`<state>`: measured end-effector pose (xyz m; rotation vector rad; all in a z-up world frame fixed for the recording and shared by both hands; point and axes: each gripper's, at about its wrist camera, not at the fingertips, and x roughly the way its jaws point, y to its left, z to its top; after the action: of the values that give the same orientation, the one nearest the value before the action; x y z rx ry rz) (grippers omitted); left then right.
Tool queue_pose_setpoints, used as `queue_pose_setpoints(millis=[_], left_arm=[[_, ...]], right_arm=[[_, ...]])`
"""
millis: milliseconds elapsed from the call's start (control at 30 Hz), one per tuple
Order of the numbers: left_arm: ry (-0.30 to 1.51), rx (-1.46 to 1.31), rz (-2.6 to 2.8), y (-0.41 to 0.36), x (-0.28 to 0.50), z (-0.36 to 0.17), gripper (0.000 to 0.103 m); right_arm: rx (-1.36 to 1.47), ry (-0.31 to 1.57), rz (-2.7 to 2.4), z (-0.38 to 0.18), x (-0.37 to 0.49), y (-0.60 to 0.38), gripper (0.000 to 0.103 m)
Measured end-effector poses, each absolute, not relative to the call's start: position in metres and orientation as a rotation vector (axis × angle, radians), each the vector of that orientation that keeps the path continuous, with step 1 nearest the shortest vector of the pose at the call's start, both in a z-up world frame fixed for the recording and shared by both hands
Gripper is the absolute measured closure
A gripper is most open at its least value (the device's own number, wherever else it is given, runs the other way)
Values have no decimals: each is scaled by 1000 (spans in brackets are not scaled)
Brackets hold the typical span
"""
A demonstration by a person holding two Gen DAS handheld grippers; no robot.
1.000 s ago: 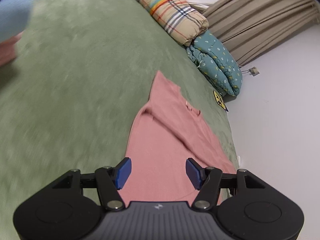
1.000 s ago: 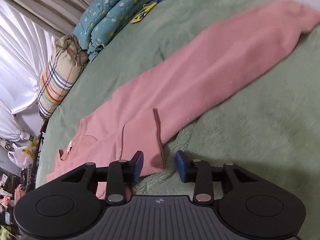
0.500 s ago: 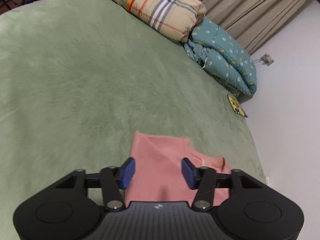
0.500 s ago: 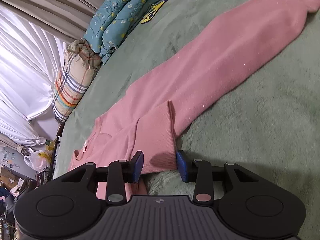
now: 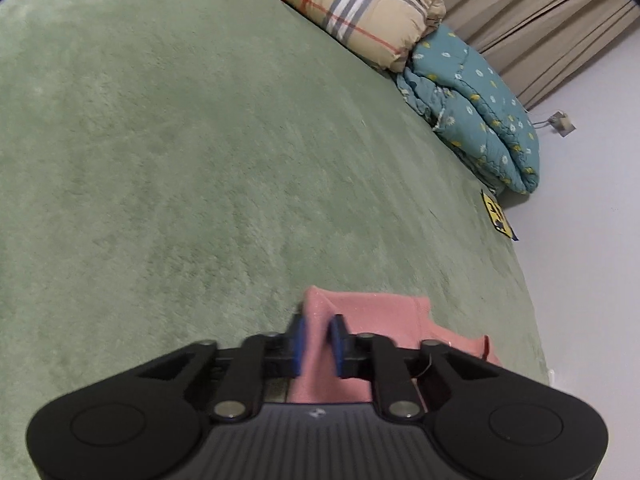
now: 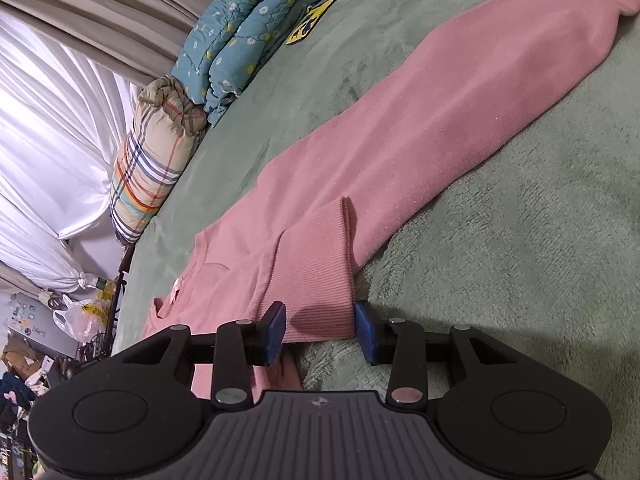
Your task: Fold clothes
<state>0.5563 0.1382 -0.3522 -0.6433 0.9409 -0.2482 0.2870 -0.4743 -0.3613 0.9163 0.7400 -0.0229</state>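
Covering nearly everything in both views, the bed with its fuzzy sage-green blanket [image 6: 500,280] carries a long pink knitted sweater [image 6: 420,132], which lies flat and stretched out across the blanket in the right wrist view. Its body is smooth with a fine, faintly speckled knit, folded lengthwise into a narrow band; the far end rounds off near the top right corner. One sleeve is folded back over the body, ending in a ribbed cuff [image 6: 320,264] with a crisp vertical edge. Near the neckline a small white label shows.

At the head of the bed, a rolled beige plaid quilt [image 5: 352,4] touches a folded teal quilt with small daisies [image 5: 476,116], with a yellow patch [image 5: 498,216] on the blanket just beside the teal one.

The right hand-held gripper [image 6: 320,330] is spread wide, its blue pads flanking the ribbed cuff without clamping it. The left hand-held gripper [image 5: 318,342] is pressed nearly together, pinching a raised corner of the pink sweater [image 5: 360,312] between its pads.
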Motion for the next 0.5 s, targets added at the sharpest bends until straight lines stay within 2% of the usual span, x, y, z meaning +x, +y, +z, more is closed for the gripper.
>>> queue_pose_setpoints(millis=[400, 500], left_arm=[[862, -794, -156, 182, 552, -361, 100], [845, -838, -131, 193, 551, -363, 100]], right_arm=[[843, 744, -11, -347, 289, -462, 65], [886, 730, -30, -349, 288, -467, 60]])
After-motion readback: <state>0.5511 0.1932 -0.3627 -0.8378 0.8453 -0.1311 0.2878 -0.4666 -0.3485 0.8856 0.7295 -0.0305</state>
